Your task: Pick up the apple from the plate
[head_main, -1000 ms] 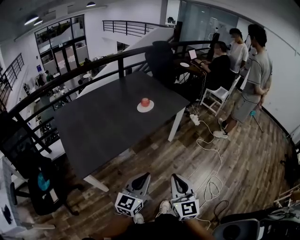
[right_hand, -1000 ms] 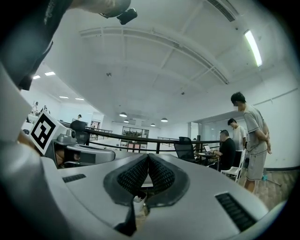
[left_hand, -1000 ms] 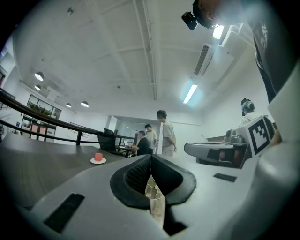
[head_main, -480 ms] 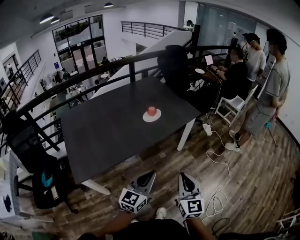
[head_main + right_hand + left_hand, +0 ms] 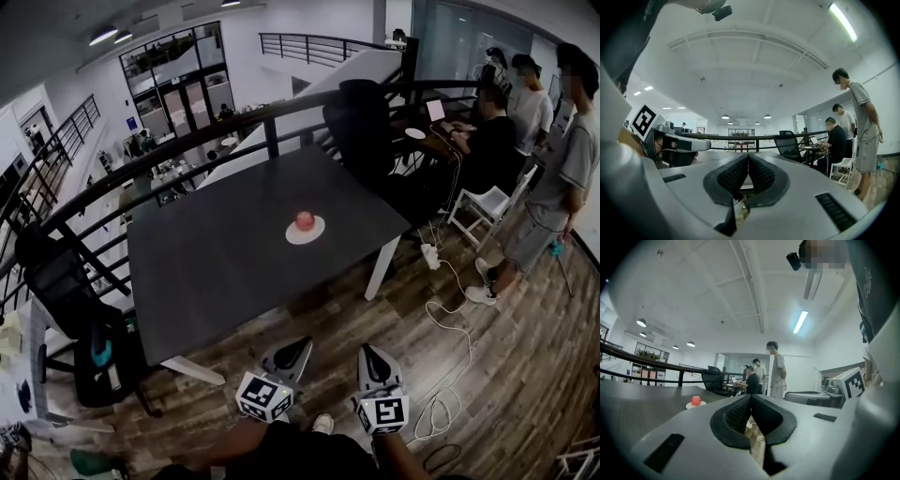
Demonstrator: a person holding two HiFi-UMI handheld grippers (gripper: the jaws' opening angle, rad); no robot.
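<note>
Head cam sits high, looking steeply down and forward over both tools: left tongs (image 5: 298, 345) and right tongs (image 5: 367, 352) at its bottom edge, the whole tabletop (image 5: 234, 253) well ahead. Each gripper cam rides low behind its own jaws, facing level across the room, far from the tabletop. Overlap — the apple (image 5: 696, 401) on its plate (image 5: 695, 405) shows in the head and left gripper views; the standing person (image 5: 865, 112) shows in all three.

Apple (image 5: 305, 220) on plate (image 5: 292, 235) on table (image 5: 216, 262); left gripper (image 5: 298, 346), right gripper (image 5: 367, 352) before table.
</note>
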